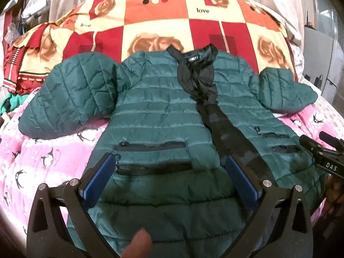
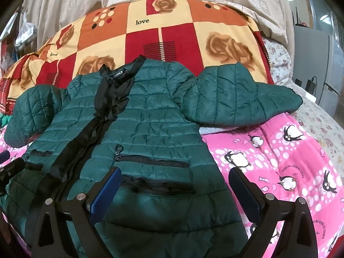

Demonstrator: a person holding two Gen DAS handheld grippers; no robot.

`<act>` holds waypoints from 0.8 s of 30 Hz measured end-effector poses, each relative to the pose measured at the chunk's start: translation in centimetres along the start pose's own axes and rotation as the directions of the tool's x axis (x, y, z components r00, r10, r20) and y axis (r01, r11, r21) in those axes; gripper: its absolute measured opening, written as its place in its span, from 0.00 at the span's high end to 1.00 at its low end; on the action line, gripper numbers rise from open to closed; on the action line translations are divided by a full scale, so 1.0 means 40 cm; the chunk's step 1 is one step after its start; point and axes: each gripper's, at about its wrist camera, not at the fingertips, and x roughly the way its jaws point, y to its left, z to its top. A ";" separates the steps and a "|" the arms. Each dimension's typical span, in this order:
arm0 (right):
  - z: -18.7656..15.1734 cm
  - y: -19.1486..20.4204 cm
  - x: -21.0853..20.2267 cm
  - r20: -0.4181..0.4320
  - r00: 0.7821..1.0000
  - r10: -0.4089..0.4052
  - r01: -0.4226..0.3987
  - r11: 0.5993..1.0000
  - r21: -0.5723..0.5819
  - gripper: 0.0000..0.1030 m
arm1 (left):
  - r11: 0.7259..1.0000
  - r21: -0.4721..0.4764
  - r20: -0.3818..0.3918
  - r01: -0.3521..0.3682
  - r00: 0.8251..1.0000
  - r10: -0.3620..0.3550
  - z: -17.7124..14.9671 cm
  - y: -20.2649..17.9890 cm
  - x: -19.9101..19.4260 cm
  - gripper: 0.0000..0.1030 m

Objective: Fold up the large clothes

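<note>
Green puffer jacket [image 1: 159,111] lies flat on bed, collar at 12 o'clock. Left gripper [image 1: 172,176] and right gripper [image 2: 175,185] fingers spread over hem, empty. Risk: slick quilting slips, open front bunches.

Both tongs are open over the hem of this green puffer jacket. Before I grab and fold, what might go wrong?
1. The jacket is unzipped, its black lining bunched along the front; a fold may trap that lump.
2. Both sleeves lie spread outward, so folding the body first would probably leave them dangling.
3. The left tongs and right tongs straddle zip pockets; the dangling zipper pull might snag a finger.
</note>
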 end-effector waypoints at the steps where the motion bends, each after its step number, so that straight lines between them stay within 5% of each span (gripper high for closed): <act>1: 0.000 0.000 0.000 0.001 1.000 0.001 -0.001 1.000 0.000 0.04 | 1.000 -0.001 0.001 -0.001 1.000 0.001 0.000 0.001 -0.001 0.00; 24: -0.003 0.006 -0.003 -0.004 1.000 0.008 -0.008 1.000 -0.001 0.04 | 0.998 -0.063 -0.015 -0.017 1.000 0.017 -0.015 0.019 0.006 0.00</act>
